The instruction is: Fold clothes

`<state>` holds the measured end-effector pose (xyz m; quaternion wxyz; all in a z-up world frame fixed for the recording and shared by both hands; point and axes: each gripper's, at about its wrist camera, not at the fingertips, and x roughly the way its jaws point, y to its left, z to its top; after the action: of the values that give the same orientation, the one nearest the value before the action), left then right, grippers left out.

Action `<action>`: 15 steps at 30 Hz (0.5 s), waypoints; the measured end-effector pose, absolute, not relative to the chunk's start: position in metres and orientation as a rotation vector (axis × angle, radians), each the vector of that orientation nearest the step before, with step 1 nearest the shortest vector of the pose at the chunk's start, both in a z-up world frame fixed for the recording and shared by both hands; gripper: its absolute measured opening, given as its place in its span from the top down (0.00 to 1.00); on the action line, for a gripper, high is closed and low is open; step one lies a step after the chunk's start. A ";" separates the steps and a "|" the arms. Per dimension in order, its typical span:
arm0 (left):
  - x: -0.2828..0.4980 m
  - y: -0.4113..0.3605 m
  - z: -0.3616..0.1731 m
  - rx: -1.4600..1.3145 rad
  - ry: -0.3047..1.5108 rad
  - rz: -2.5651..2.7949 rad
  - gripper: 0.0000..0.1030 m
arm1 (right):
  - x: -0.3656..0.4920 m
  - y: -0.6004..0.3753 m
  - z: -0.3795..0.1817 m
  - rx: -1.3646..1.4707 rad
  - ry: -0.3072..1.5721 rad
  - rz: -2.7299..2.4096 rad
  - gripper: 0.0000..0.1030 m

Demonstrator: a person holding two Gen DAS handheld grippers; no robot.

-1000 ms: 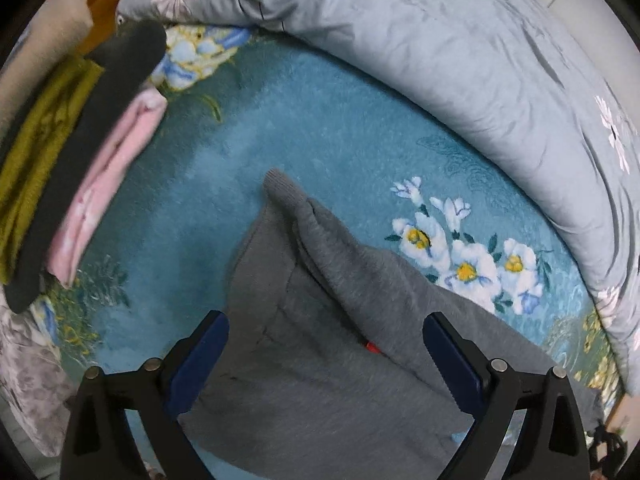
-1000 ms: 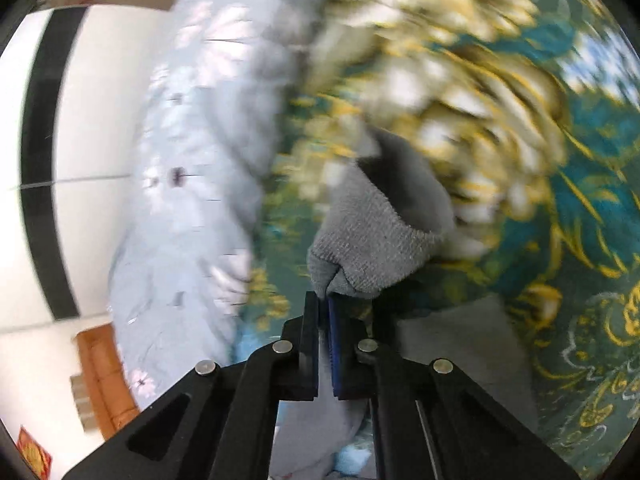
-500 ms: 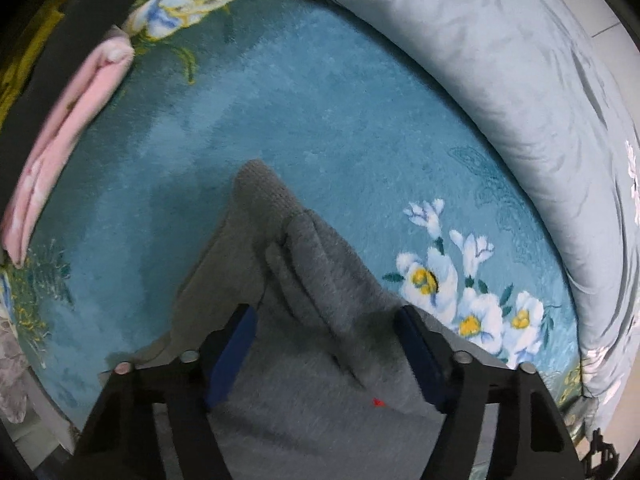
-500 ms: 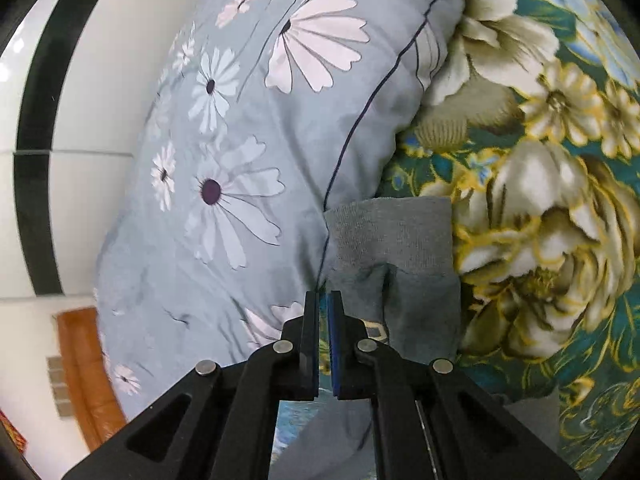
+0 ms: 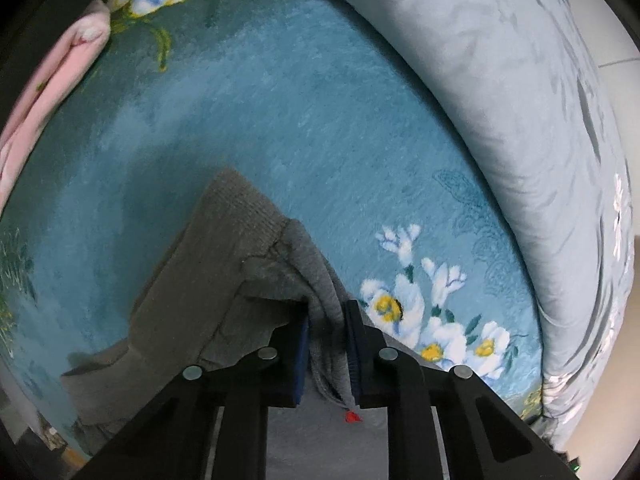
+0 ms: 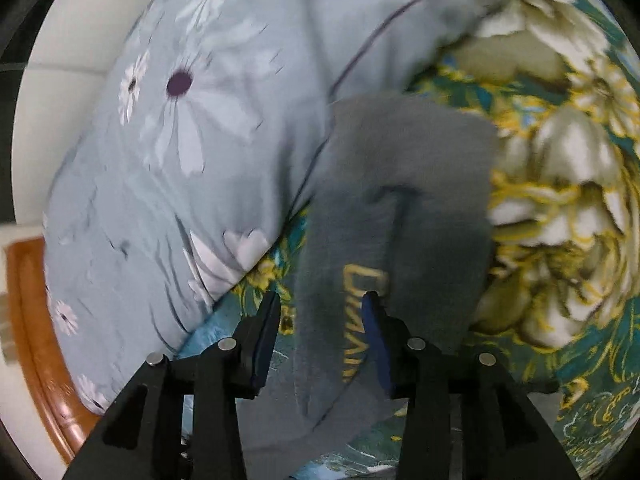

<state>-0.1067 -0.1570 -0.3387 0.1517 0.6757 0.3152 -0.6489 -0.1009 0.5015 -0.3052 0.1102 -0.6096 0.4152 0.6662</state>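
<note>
Grey garment (image 5: 224,280) on teal bedspread (image 5: 248,112); left jaws closing on fold; right jaws opening; quilt (image 6: 192,128) alongside.

This is a bedroom in a home. A plush teal bedspread with printed flowers (image 5: 248,120) covers the bed, a puffy grey-blue quilt with daisy print (image 6: 192,128) is bunched at ten o'clock in the right view, and an orange-brown wooden bed frame (image 6: 36,344) shows at eight o'clock, against a white tiled wall (image 6: 44,92).

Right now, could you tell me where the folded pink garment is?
In the left wrist view, the pink garment lies at the far left edge on the teal floral blanket, well apart from the grey sweatshirt.
</note>
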 end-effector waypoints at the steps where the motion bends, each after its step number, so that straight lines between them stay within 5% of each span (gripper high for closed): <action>1: -0.107 -0.156 -0.339 1.941 0.901 -1.864 0.83 | -0.106 0.495 -0.308 -1.813 1.187 1.955 0.58; 8: -0.108 -0.150 -0.336 1.941 0.897 -1.873 0.83 | -0.132 0.467 -0.333 -1.887 0.972 1.845 0.58; 11: -0.110 -0.149 -0.334 1.939 0.907 -1.886 0.83 | -0.130 0.467 -0.340 -1.892 0.918 1.792 0.90; 15: -0.107 -0.154 -0.325 1.894 1.022 -1.893 0.89 | -0.107 0.489 -0.330 -1.766 1.162 1.795 0.97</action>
<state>-0.1070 -0.1537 -0.3250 0.1373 0.6545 0.3534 -0.6541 -0.1072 0.4887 -0.3298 0.1830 -0.6261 0.4118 0.6363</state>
